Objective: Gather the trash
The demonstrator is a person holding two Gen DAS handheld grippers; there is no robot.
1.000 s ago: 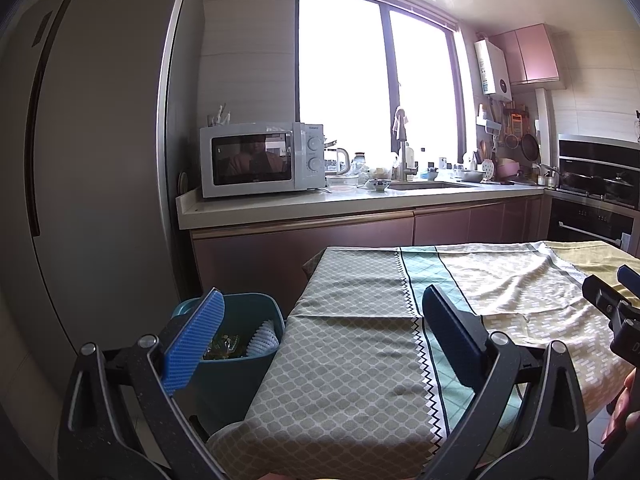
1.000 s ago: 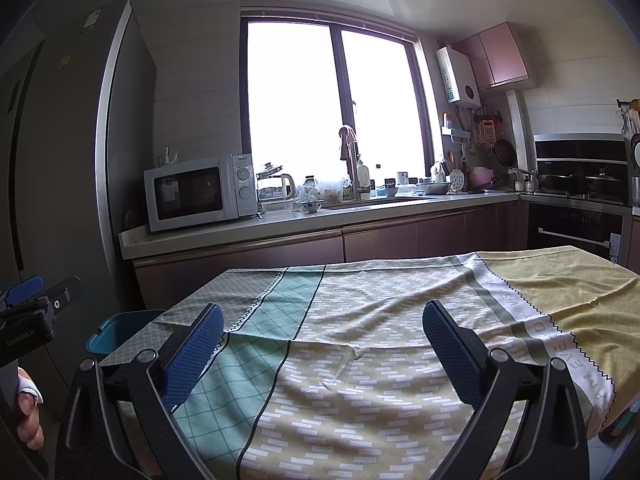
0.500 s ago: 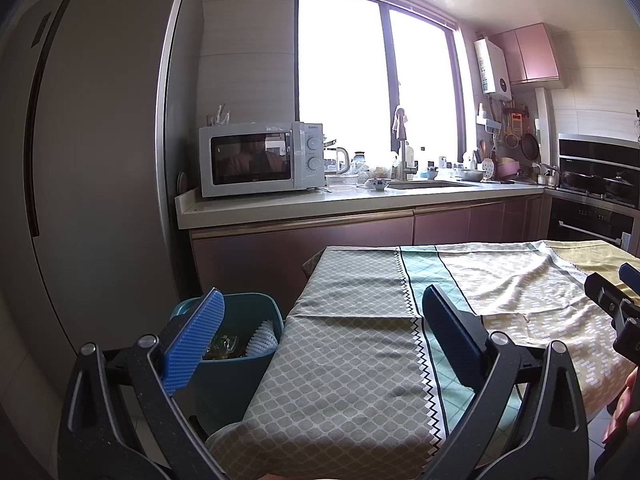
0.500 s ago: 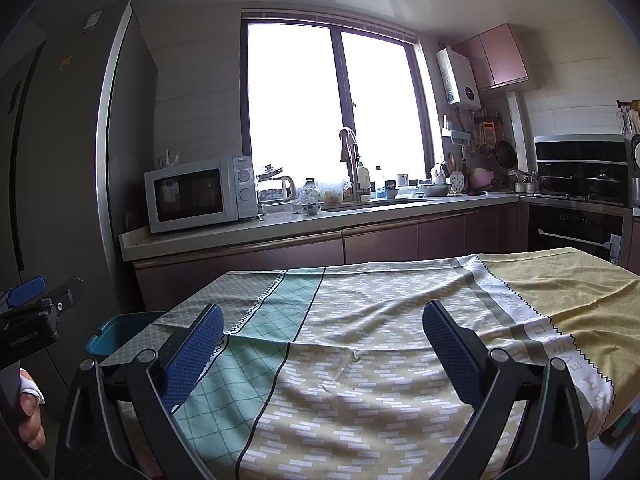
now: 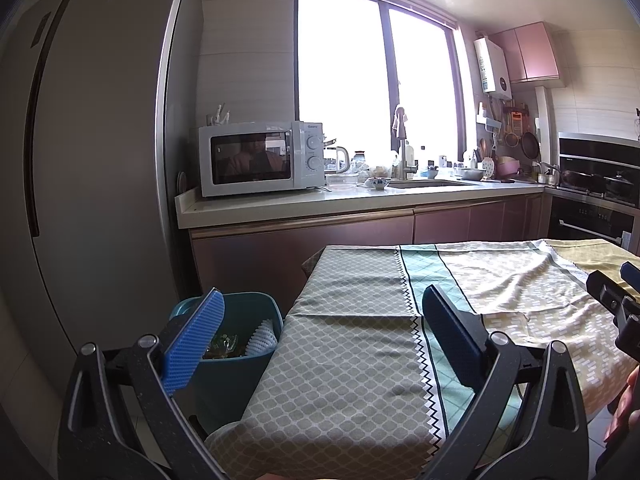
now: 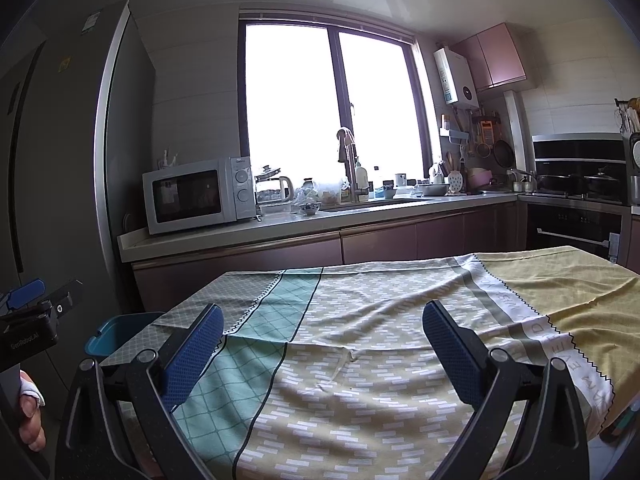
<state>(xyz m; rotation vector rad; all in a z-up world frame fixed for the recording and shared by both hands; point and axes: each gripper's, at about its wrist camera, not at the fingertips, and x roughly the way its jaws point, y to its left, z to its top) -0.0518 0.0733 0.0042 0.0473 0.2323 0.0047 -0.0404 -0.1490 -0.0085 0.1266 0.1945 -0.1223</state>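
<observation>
A teal trash bin (image 5: pixel 240 328) stands on the floor at the table's left end, with wrappers and a white foam net (image 5: pixel 262 338) inside; its rim shows in the right wrist view (image 6: pixel 116 332). My left gripper (image 5: pixel 320 332) is open and empty, held above the table's near left corner beside the bin. My right gripper (image 6: pixel 322 344) is open and empty above the table's near edge. No loose trash shows on the table. The right gripper's edge shows in the left wrist view (image 5: pixel 616 304), and the left gripper in the right wrist view (image 6: pixel 28 320).
A patterned cloth covers the table (image 6: pixel 380 320). A tall grey fridge (image 5: pixel 80 160) stands left of the bin. Behind is a counter (image 5: pixel 320 204) with a microwave (image 5: pixel 260 158), kettle, bowls and sink. An oven and stove (image 6: pixel 576 192) are at the right.
</observation>
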